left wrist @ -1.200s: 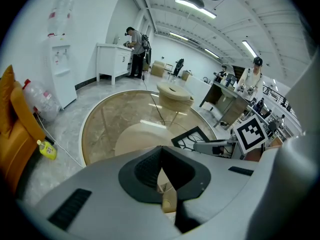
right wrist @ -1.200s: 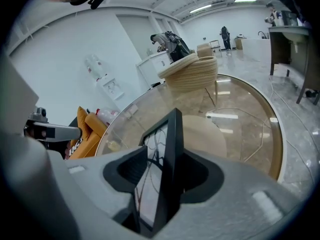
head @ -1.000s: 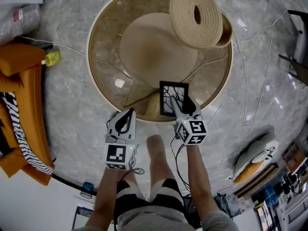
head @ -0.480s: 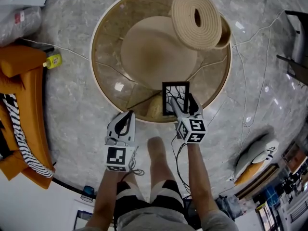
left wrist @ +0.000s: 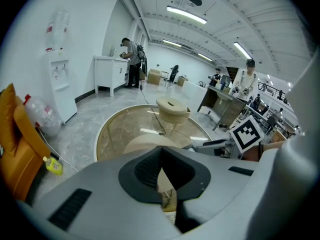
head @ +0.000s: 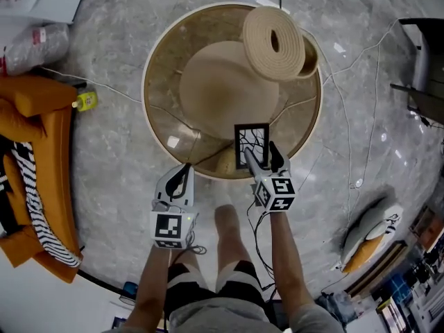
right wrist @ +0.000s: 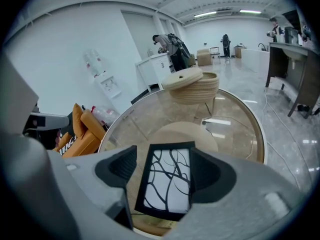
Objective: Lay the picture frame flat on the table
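The black picture frame (head: 251, 144) with a white branch drawing lies on the round glass table (head: 149, 116) close to its near rim. My right gripper (head: 258, 151) straddles its near end with the jaws spread wide. In the right gripper view the frame (right wrist: 167, 184) sits between the pads (right wrist: 120, 169), with a gap on the left side. My left gripper (head: 183, 177) hangs off the table's near edge, left of the frame, its jaws (left wrist: 160, 166) closed with nothing in them.
A thick coiled woven disc (head: 274, 41) sits on the table's far side, above a beige cone base (head: 222, 82) seen through the glass. Cables cross the table and floor. An orange seat (head: 35, 151) and a yellow bottle (head: 85, 101) are at left, shoes (head: 368, 227) at right.
The right gripper's jaws have spread wider around the frame, which stays on the glass. The head camera has shifted a little. The left gripper has hardly moved.
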Motion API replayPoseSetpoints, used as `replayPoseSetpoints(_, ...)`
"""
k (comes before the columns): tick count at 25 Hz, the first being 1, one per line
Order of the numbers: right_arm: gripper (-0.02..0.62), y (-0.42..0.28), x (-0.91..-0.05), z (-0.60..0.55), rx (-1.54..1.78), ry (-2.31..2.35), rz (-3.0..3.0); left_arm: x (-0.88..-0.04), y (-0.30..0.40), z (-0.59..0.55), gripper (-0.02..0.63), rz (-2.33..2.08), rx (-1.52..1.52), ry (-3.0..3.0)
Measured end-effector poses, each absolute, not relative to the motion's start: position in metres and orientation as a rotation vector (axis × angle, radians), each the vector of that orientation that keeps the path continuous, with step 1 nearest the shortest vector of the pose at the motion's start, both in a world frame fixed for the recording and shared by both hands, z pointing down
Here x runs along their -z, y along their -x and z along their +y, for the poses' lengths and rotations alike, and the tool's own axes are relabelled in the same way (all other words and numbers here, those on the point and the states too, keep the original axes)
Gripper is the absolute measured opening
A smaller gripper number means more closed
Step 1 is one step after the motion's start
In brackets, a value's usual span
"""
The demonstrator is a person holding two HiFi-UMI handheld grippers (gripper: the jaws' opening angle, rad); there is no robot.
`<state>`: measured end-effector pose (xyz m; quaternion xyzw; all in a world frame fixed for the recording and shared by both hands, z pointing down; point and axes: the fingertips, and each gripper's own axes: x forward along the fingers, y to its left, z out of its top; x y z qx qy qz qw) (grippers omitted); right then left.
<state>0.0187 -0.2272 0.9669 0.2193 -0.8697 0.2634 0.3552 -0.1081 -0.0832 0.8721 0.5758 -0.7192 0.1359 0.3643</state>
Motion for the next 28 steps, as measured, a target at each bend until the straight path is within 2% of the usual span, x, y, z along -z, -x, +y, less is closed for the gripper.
replayPoseSetpoints(6, 0.33, -0.007, -0.883, -0.224, -0.627, -0.567, -2.316, -0.795, 0.12, -0.089, 0.018, -1.901, -0.36, -1.556)
replayPoseSetpoints(18, 0.238, -0.007, -0.677, -0.23, -0.469, -0.676, -2.491, -0.621, 0.126, -0.103, 0.018, -2.007, -0.386, -1.726)
replayPoseSetpoints(28, 0.173, -0.023, -0.526, -0.19, -0.316, -0.799, -2.625, -0.485, 0.11, -0.083, 0.018, -2.069, -0.267, -1.87)
